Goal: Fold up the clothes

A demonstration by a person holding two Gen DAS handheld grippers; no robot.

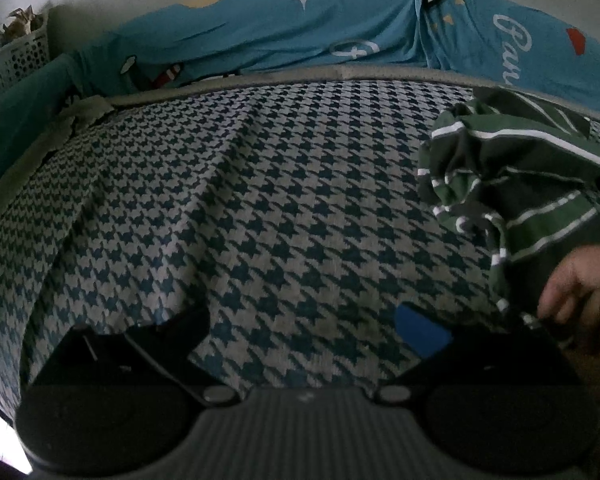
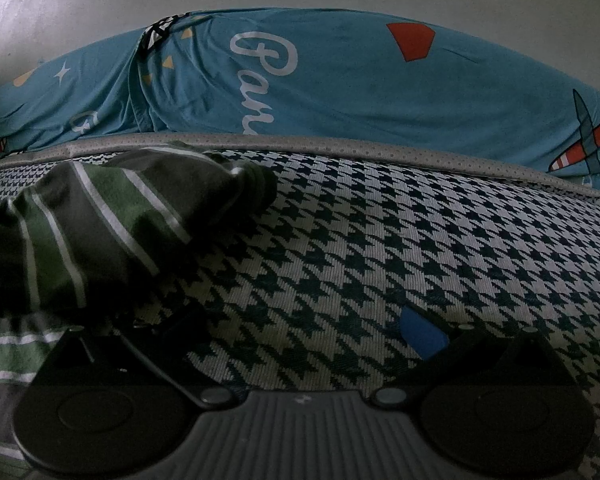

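A green shirt with white and grey stripes lies crumpled on the houndstooth mat, at the right of the left wrist view. In the right wrist view the shirt lies at the left, on the same mat. My left gripper is open and empty above the mat, left of the shirt. My right gripper is open and empty, with its left finger close beside the shirt's edge. A hand shows at the right edge of the left wrist view.
A blue printed sheet covers a long raised shape behind the mat, against a pale wall. A white perforated basket stands at the far left. A grey padded border runs along the mat's far edge.
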